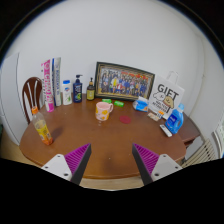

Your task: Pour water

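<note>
Just now gripper fingers spread wide, holding nothing

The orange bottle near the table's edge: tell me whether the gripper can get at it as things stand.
Probably yes. The orange bottle stands alone, ahead of the open gripper and off to one side; nothing lies between on the table.

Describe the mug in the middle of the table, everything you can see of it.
The mug looks light-coloured with a pinkish pattern and stands upright on the round wooden table, near its middle, in front of the framed picture. Nothing touches it. Its contents are too small to tell. It sits well beyond the open claw, unheld.
</note>
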The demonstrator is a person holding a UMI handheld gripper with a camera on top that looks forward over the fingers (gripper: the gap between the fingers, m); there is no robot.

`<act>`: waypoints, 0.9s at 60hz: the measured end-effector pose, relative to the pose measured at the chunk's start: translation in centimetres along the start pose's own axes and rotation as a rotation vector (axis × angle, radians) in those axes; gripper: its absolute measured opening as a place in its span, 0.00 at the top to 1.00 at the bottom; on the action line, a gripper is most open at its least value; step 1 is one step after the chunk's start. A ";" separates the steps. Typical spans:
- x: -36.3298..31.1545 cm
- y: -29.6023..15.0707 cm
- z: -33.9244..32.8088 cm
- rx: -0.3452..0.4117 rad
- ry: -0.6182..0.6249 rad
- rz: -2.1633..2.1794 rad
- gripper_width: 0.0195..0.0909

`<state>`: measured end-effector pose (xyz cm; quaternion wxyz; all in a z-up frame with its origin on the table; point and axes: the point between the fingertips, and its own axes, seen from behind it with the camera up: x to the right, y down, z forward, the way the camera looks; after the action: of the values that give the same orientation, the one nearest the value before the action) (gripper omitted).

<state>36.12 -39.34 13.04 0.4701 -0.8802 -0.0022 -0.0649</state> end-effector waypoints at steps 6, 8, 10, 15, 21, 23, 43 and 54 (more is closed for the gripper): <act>-4.1 0.8 -0.3 -0.020 -0.003 -0.001 0.08; -5.5 1.1 -0.5 -0.027 -0.009 -0.001 0.07; -7.0 1.4 -0.6 -0.031 -0.019 -0.001 0.08; -10.9 2.3 -0.7 -0.041 -0.048 0.002 0.07; -16.3 3.1 -0.5 -0.038 -0.103 0.011 0.08; -18.3 3.3 -0.3 -0.034 -0.125 0.013 0.07; -32.5 0.8 6.2 0.090 -0.220 0.082 0.08; -33.8 -0.1 12.7 0.119 -0.163 0.141 0.19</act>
<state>3.98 -26.83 2.21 0.5233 -0.8510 0.0176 0.0402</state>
